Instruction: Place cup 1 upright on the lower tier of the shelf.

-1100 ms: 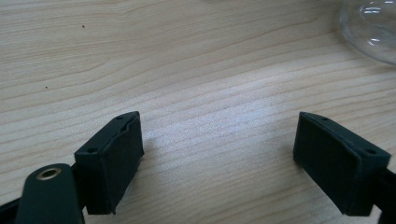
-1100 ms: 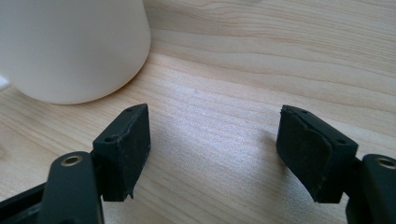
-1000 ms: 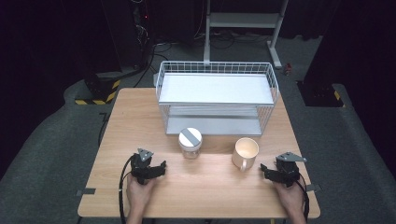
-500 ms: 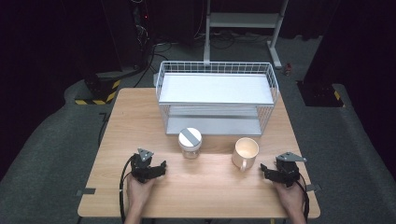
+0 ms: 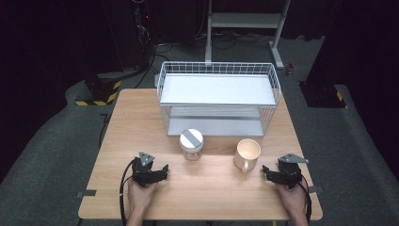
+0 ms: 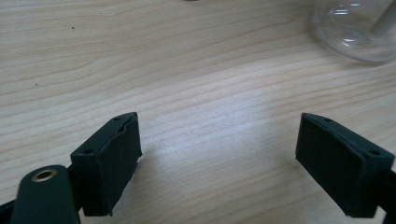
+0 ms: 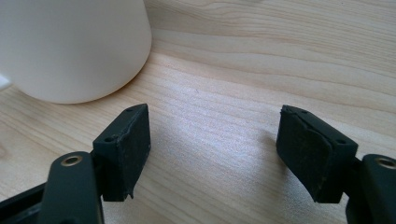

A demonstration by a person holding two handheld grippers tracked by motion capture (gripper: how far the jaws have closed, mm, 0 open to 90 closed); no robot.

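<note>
Both grippers sit low on the wooden table (image 5: 141, 122) near its front edge, one in each hand.

Left gripper (image 5: 162, 170): jaws wide apart, nothing between them, just bare wood in the left gripper view (image 6: 219, 154). Jaws have just been opening a bit further. Pads rest close over the tabletop. The glass jar (image 5: 191, 144) with the white lid and grey stripe stands upright just ahead and to the right of it, not touching; its clear base shows at the upper right of the left gripper view (image 6: 355, 28).

Right gripper (image 5: 266, 170): jaws also apart, empty, wood between them (image 7: 215, 149). The cream mug (image 5: 247, 154) stands upright just beside it, toward the table's middle; in the right gripper view the mug's wall (image 7: 74, 46) is near the left jaw, apart from it. Cannot tell where the handle points from that view; from the high view it sits at the mug's lower left.

Jar and mug stand near each other, apart, both in front of the white wire rack (image 5: 277, 94). Rack has two shelves, sits at the table's far half, nothing on the upper shelf.
</note>
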